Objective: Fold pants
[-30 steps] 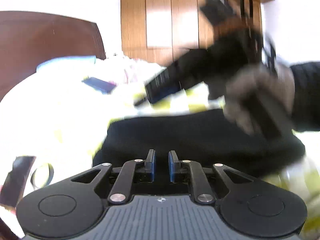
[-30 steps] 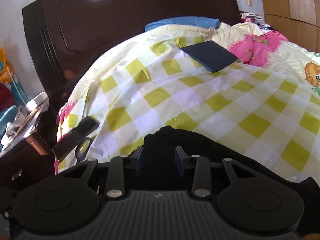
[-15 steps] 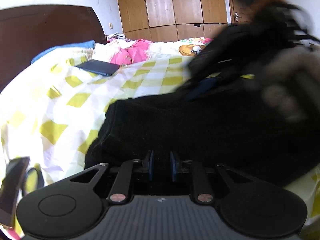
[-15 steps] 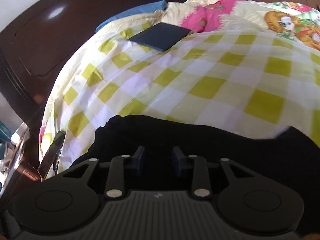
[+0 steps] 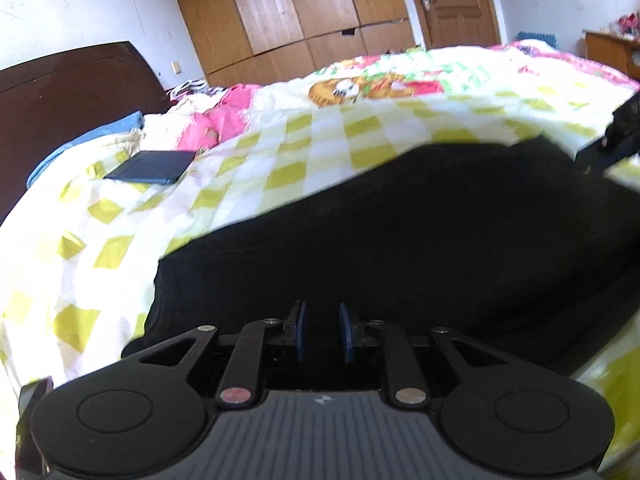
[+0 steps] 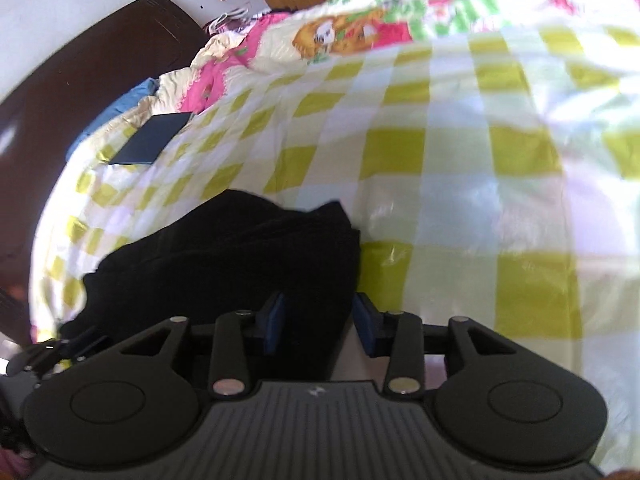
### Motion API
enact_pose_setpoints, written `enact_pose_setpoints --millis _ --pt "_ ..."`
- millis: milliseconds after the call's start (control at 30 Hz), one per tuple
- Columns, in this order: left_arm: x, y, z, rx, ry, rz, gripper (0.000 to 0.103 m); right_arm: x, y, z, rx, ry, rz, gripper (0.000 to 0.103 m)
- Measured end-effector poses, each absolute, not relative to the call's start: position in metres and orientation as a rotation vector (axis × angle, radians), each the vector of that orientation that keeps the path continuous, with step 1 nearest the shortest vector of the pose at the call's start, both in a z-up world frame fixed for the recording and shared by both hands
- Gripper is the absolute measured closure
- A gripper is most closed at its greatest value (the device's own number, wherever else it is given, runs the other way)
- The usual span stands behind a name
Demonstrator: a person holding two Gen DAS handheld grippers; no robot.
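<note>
Black pants (image 5: 400, 232) lie folded in a thick pile on the yellow-checked bedspread (image 5: 312, 144). My left gripper (image 5: 322, 330) sits low at the pile's near edge, its blue pads a narrow gap apart with black cloth behind them; a grip cannot be told. In the right wrist view the pants (image 6: 248, 256) lie left of centre. My right gripper (image 6: 318, 326) is open at the pile's right edge, empty. A part of the right gripper (image 5: 618, 136) shows at the far right of the left wrist view.
A dark blue tablet case (image 5: 152, 166) lies on the bedspread near the pillows, also in the right wrist view (image 6: 154, 142). A dark wooden headboard (image 5: 60, 104) stands at the left. Wooden wardrobes (image 5: 304, 16) and a door line the far wall.
My right gripper has opened wider and swung from the middle of the pile to its right edge. The right hand has left the left wrist view's centre. The pants now lie flatter.
</note>
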State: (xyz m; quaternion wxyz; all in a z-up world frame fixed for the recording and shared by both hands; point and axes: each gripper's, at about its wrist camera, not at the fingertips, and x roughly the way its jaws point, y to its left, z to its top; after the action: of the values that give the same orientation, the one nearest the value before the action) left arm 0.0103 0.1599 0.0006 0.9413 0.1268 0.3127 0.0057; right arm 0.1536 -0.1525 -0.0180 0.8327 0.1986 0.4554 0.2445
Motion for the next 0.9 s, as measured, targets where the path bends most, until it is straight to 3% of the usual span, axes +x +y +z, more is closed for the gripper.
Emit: enact_pose_setpoints --millis 233,400,500,633,900 --pt "0.058 0.129 -0.001 0.207 0.693 -0.066 0.069 0.168 -0.153 -0.049 0.654 1.016 0.624 0.039" --pt "0.084 0.123 -0.001 0.125 0.758 -0.056 0.069 0.169 -0.169 -0.048 0.678 1.032 0.67 0.04" --pt "0.092 0.12 -0.002 0.104 0.77 -0.042 0.069 0.165 -0.172 -0.056 0.702 1.052 0.675 0.046" --pt "0.091 0.113 -0.004 0.104 0.769 -0.047 0.069 0.17 -0.153 -0.06 0.73 1.055 0.717 0.037" --pt "0.092 0.112 -0.003 0.111 0.776 -0.064 0.069 0.165 -0.164 -0.06 0.772 1.082 0.804 0.039"
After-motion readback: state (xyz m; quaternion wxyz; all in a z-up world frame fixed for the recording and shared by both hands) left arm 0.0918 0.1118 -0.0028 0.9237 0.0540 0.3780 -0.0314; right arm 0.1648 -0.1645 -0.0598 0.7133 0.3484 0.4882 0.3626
